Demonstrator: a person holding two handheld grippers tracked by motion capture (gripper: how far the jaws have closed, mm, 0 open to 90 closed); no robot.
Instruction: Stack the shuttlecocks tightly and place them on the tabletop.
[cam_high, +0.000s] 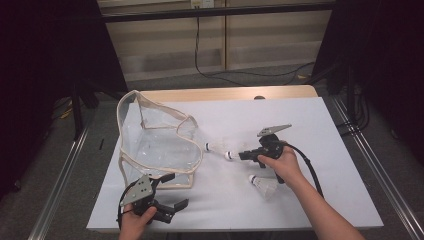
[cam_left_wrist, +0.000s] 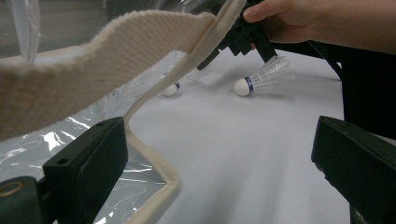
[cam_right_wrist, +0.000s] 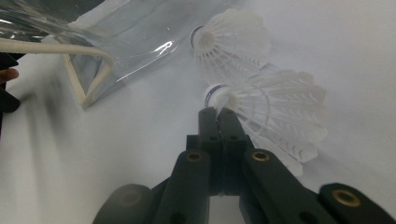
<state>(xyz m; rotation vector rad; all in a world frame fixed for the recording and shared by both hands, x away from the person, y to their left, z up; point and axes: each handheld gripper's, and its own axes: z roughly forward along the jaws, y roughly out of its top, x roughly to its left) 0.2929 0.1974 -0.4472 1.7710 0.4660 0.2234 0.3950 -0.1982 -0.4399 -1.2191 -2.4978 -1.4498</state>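
A clear plastic bag (cam_high: 155, 145) with cream trim lies open on the white table (cam_high: 310, 120). Three white shuttlecocks lie to its right. My right gripper (cam_high: 241, 155) points left and is shut on the middle shuttlecock (cam_high: 228, 155); its tips (cam_right_wrist: 217, 112) pinch the skirt just behind the cork (cam_right_wrist: 212, 94). Another shuttlecock (cam_right_wrist: 229, 39) lies just beyond, by the bag's mouth (cam_high: 210, 146). The third shuttlecock (cam_high: 262, 184) rests beside my right hand and lies on its side (cam_left_wrist: 261, 79). My left gripper (cam_high: 176, 190) stands open at the bag's near corner, with the cream trim (cam_left_wrist: 149, 154) running between its jaws.
The bag's cream strap (cam_left_wrist: 93, 60) hangs close across the left gripper view. A black cable (cam_high: 310, 170) trails from the right gripper. The table's near edge (cam_high: 225, 229) is just below my left hand. Metal rails run along both sides of the table.
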